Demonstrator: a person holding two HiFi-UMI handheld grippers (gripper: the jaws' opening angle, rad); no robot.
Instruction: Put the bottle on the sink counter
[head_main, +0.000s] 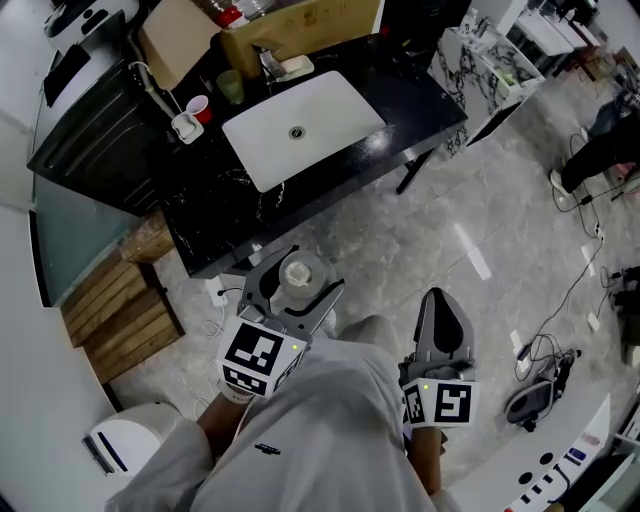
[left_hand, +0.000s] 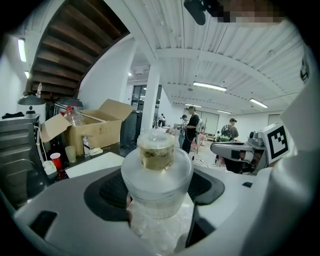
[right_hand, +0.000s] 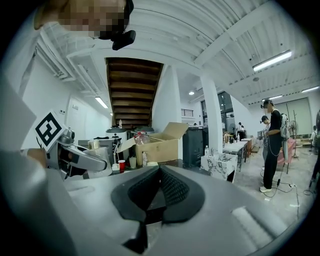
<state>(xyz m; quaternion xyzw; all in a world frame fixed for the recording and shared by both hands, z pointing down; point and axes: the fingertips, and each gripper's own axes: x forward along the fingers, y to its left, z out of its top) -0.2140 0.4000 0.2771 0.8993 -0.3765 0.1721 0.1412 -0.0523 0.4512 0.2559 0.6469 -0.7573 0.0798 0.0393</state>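
You have the bottle; the counter is up ahead.

Your left gripper (head_main: 299, 288) has its jaws squeezed around the clear bottle (left_hand: 156, 150), cap up; it hangs over the floor, well apart from the black sink counter (head_main: 400, 110); your right gripper (head_main: 443, 305) has its jaws pressed together with nothing in them; so the grab looks done, and the carry seems to be the step now; next you need to walk closer, reach over the edge, and stand the bottle on a bare bit beside the white basin (head_main: 320, 110), away from the red cup (head_main: 199, 108); then let go.
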